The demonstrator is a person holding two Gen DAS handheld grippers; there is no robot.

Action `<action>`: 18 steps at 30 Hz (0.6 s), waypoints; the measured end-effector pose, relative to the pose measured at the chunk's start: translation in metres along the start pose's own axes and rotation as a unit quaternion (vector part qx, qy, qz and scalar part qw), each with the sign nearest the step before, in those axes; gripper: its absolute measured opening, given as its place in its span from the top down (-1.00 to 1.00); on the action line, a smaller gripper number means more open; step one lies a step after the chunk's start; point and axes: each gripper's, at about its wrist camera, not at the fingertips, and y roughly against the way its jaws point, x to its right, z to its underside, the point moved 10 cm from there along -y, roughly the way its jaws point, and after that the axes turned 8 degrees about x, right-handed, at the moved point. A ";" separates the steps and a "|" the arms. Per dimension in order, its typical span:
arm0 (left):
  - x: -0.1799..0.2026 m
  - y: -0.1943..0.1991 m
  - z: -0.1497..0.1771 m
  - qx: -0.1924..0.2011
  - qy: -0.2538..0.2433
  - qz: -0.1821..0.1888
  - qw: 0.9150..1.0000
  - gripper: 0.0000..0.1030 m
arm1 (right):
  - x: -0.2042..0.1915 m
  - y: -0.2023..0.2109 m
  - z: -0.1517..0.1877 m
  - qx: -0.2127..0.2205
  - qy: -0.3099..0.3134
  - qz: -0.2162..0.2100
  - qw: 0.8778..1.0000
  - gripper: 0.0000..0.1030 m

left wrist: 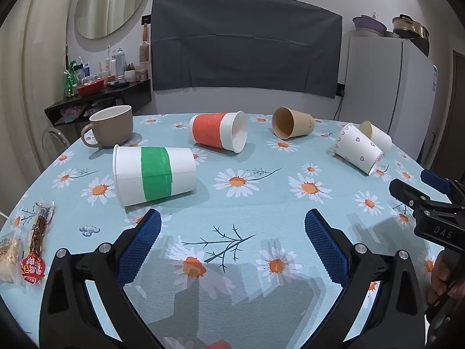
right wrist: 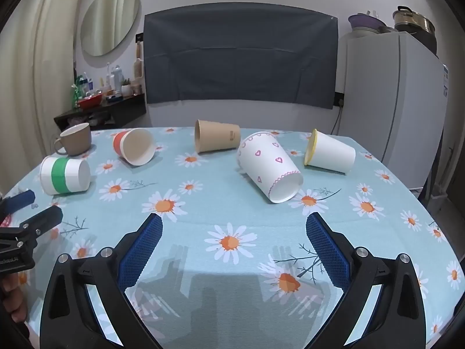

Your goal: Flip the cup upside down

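Blue-padded left tongs (left wrist: pixel 232 226) hang spread wide over the daisy-print cloth of the bench (left wrist: pixel 247 290), nothing between the pads; the right tongs (right wrist: pixel 234 229) stand just as wide apart over the same cloth, also empty; each pair shows at the edge of the other's view, with part of a hand (right wrist: pixel 13 302) gripping the handle beneath.

Five paper cups lie on their sides across the bench; the green-banded cup (left wrist: pixel 155 174) lies nearest the left tongs, just beyond the left pad, its mouth towards the left edge; behind it the orange-banded cup (left wrist: pixel 218 135) lies with its open mouth turned to the right; a plain brown cup (left wrist: pixel 292 122) lies further right, mouth towards the camera; the heart-print cup (right wrist: pixel 268 165) lies closest to the right tongs, its base pointing at them; a yellow-rimmed cup (right wrist: pixel 330 152) lies just beside and beyond it, mouth to the left.

A beige mug (left wrist: pixel 112 126) stands upright at the far left corner, handle to the left; wrapped snacks (left wrist: pixel 35 244) lie at the bench's near left edge; a grey cloth (left wrist: pixel 247 52) hangs on the wall behind, and a white fridge (left wrist: pixel 386 87) stands to the right.
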 end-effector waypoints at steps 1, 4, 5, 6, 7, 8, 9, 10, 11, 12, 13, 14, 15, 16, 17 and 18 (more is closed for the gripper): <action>0.000 0.000 0.000 0.000 0.000 0.000 1.000 -0.89 | 0.000 0.000 0.000 0.000 0.000 0.000 1.000 -0.85; 0.000 0.000 0.000 0.000 0.000 0.000 1.000 -0.89 | 0.000 0.000 0.000 0.001 0.000 0.000 1.000 -0.85; 0.000 0.000 0.000 0.000 0.000 0.000 1.000 -0.89 | -0.001 0.000 0.000 0.000 0.000 -0.001 1.000 -0.85; 0.000 0.000 0.000 0.000 0.000 0.001 1.000 -0.89 | -0.001 0.000 0.000 0.000 -0.001 -0.001 1.000 -0.85; 0.000 0.000 0.000 0.001 0.000 0.000 1.000 -0.89 | -0.001 0.000 0.000 0.000 -0.001 -0.001 1.000 -0.85; 0.000 0.000 0.000 0.001 0.000 0.000 1.000 -0.89 | -0.001 0.000 0.000 0.000 -0.001 -0.002 1.000 -0.85; 0.000 0.000 0.000 0.001 -0.001 0.000 1.000 -0.89 | -0.001 0.000 -0.001 0.000 0.000 -0.001 1.000 -0.85; 0.000 0.000 0.000 0.001 -0.001 0.000 1.000 -0.89 | -0.001 0.001 -0.002 0.000 0.000 -0.001 1.000 -0.85; 0.000 0.000 0.000 0.000 -0.001 0.000 1.000 -0.89 | 0.000 0.001 -0.002 0.000 0.000 -0.001 1.000 -0.85; 0.000 0.000 0.000 0.000 -0.001 0.000 1.000 -0.89 | 0.000 0.001 -0.003 0.000 0.000 -0.002 1.000 -0.85; 0.000 0.000 0.000 0.000 -0.001 0.000 1.000 -0.89 | 0.001 0.001 -0.004 0.000 -0.001 -0.002 1.000 -0.85; 0.000 0.001 0.000 0.000 -0.001 0.000 1.000 -0.89 | 0.002 0.000 -0.003 0.000 -0.001 -0.002 1.000 -0.85; 0.000 0.001 0.000 0.000 -0.001 0.000 1.000 -0.89 | 0.002 0.000 -0.004 0.000 -0.001 -0.003 1.000 -0.85; 0.000 0.000 0.000 0.000 -0.001 0.000 1.000 -0.89 | 0.001 -0.001 -0.002 0.000 0.000 -0.004 1.000 -0.85; 0.000 0.001 0.000 0.001 -0.001 0.000 1.000 -0.89 | -0.001 -0.002 -0.001 -0.001 0.001 -0.004 1.000 -0.85; 0.000 0.000 0.000 0.000 -0.001 0.000 1.000 -0.89 | -0.002 -0.002 0.000 -0.001 0.003 -0.004 1.000 -0.85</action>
